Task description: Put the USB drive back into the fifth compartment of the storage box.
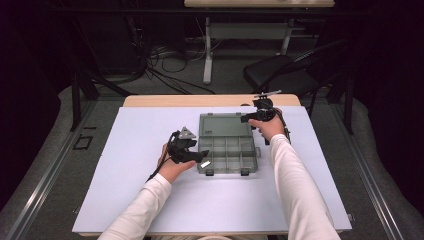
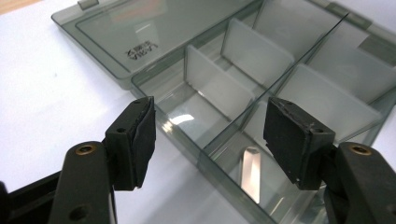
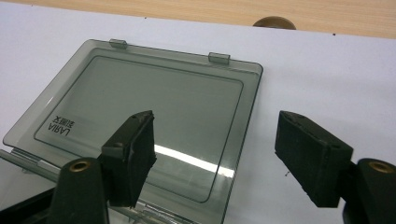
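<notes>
I hold my left tool (image 2: 208, 135) wide over the open organizer box (image 1: 227, 150) mid-surface, my right tool (image 3: 215, 154) wide over its lid (image 3: 154, 126).

White long sleeves (image 1: 292, 180) cover both forearms, and each hand holds a black gripper (image 2: 210, 135) with flat rubber pads (image 3: 306, 151), brass-ringed screw holes, a trailing cable and a grey triangular plate (image 1: 187, 133).
</notes>
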The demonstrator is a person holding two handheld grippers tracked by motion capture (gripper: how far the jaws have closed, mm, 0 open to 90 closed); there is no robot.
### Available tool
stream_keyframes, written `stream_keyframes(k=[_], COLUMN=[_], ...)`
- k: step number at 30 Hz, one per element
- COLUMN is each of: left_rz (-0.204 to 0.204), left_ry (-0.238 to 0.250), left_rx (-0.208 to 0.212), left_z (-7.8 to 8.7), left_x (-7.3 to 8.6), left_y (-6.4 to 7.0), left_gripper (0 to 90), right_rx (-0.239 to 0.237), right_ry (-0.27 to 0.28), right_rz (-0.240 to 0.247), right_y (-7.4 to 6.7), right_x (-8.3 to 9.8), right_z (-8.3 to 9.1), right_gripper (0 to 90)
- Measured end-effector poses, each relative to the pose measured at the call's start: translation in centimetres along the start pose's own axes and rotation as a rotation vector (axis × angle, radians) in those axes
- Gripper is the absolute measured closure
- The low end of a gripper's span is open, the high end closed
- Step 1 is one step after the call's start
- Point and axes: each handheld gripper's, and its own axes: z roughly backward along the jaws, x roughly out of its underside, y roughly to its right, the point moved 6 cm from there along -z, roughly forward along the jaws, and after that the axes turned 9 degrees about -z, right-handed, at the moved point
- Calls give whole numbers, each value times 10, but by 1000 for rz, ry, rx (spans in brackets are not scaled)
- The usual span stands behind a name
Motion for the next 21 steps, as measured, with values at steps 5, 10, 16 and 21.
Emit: stream_keyframes(k=[5, 10, 16, 21], left_rz=[-6, -16, -17, -10], left_ry=[-22, -41, -46, -52], left_rx=[-9, -5, -25, -30], left_z=[-4, -8, -10, -11], left_x=[7, 12, 14, 17], left_y=[0, 4, 5, 5], left_gripper=[358, 394, 445, 456], right_rx=[1, -1, -11, -16], right_ry=[10, -9, -21, -35], right_rz=[-16, -15, 9, 23], right_y=[2, 3, 2, 1], right_x=[3, 6, 9, 12], right_z=[-2, -4, -6, -9], right_gripper=[300, 305, 303, 330])
